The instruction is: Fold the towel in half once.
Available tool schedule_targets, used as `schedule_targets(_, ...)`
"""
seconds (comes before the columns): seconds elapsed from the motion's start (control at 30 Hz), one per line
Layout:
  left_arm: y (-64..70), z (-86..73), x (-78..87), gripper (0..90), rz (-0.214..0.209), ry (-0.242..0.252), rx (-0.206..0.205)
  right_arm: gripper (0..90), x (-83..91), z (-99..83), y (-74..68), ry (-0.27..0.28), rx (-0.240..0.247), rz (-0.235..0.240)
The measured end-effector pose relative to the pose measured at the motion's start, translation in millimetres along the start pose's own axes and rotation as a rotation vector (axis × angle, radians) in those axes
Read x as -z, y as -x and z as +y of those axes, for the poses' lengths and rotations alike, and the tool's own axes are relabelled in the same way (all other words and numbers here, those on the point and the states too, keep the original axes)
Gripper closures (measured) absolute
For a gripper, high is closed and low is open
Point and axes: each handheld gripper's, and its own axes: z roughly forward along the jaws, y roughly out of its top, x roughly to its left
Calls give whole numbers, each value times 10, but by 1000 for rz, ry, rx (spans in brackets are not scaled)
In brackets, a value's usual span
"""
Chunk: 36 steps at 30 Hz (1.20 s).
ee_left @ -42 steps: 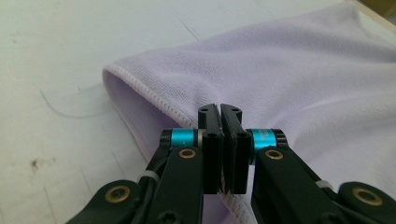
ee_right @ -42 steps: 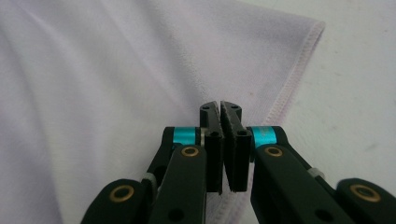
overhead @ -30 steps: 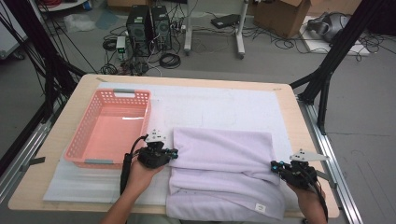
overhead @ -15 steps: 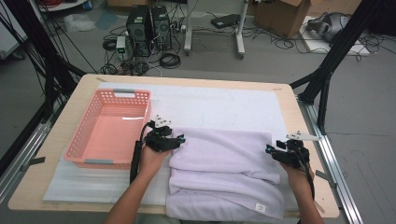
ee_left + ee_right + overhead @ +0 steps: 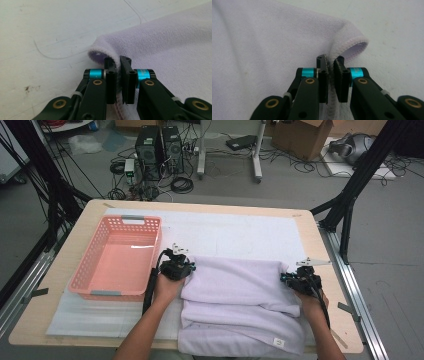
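- Lavender towel: folded in layers, lying on the white sheet toward the near right part of the table. Its upper layer is turned over toward the far side; a small white label sits near the front right corner.
- Left gripper: held in the person's left hand at the far left corner of the towel's upper layer. In the left gripper view the left gripper has its two black jaws drawn narrow, pinching the hemmed edge of the towel between them; the cloth curls into a small rounded fold just beyond the tips, with the white sheet behind.
- Right gripper: held in the person's right hand at the far right corner of the same layer. In the right gripper view the right gripper also shows its jaws set narrow and clamped on the towel's stitched hem, the corner bulging into a loop to the right of the tips.
- Both corners are lifted slightly off the layers beneath, while the rest of the towel lies flat.
- Pink basket: a perforated plastic tray standing on the left half of the sheet, just beside the left gripper, with nothing visible inside.
- Beyond the table: computer towers, loose cables, and a cardboard box on the floor.
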Motion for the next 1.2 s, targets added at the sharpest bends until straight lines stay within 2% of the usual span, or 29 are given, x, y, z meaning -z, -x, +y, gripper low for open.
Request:
schedule_targets(0.07,-14,59,-4,850,14,15,20,852,3,29,25,9,5,-8)
schedule_targets(0.17,-41,169,0,854,37,62,41,855,-4,86,83,46,-23,-9)
schedule_targets(0.2,-51,201,-9,854,45,54,31,856,-21,118,107,51,-31,-16)
schedule_targets(0.27,-78,285,-21,854,59,84,39,857,-57,183,157,70,-39,-23)
schedule_targets(0.33,-125,380,-51,854,73,113,71,857,-83,253,204,84,-60,-22)
schedule_targets(0.4,-174,448,-101,854,78,135,80,857,-126,357,279,98,-92,-18)
schedule_targets(0.57,-281,602,-237,853,70,145,86,856,-213,585,403,129,-93,-29)
schedule_targets(0.63,-314,683,-275,853,74,156,74,855,-256,673,449,128,-92,-42)
schedule_targets(0.67,-330,725,-289,852,75,158,82,856,-268,693,466,137,-88,-46)
schedule_targets(0.7,-342,781,-317,852,82,143,78,855,-283,720,483,147,-95,-51)
schedule_targets(0.8,-352,880,-366,851,101,145,66,855,-323,790,522,162,-116,-52)
schedule_targets(0.93,-401,922,-430,847,102,148,79,854,-398,845,540,163,-119,-65)
schedule_targets(1.0,-389,898,-459,801,78,158,64,849,-435,849,547,156,-124,-70)
schedule_targets(1.07,-385,884,-454,612,57,151,87,818,-476,839,539,136,-118,-68)
schedule_targets(1.13,-359,890,-407,554,34,158,89,751,-493,835,516,107,-101,-72)
schedule_targets(1.2,-315,879,-331,531,26,195,84,688,-472,834,488,109,-112,-66)
